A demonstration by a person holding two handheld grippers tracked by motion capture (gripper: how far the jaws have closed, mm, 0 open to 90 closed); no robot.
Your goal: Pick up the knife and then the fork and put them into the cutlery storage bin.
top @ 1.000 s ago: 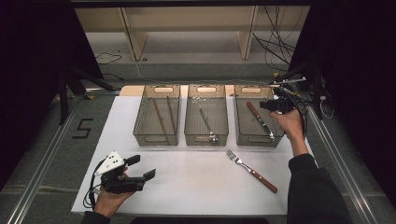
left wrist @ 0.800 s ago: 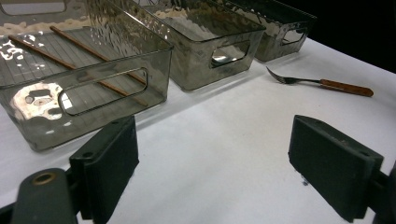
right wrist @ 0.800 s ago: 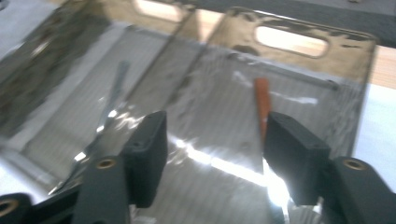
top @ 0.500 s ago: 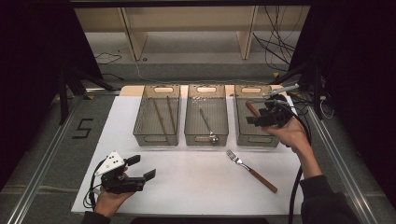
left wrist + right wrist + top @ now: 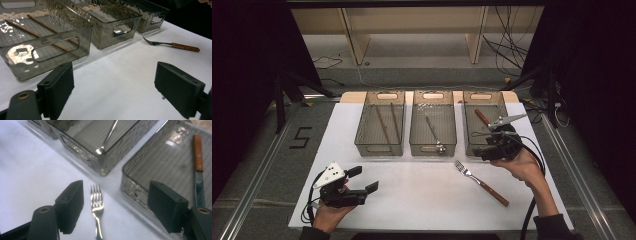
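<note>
On the white table lies a fork with a brown handle, just in front of the right bin; the right gripper hovers near the fork's prongs, and its jaws have just been opening, wide apart with nothing pinched; a knife rests in that bin; the left gripper sits low at the left, jaws apart, holding nothing.

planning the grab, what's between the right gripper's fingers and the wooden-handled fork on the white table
Nothing: in the right gripper view, the open right gripper frames the wooden-handled metal fork, lying on bare white table.
</note>
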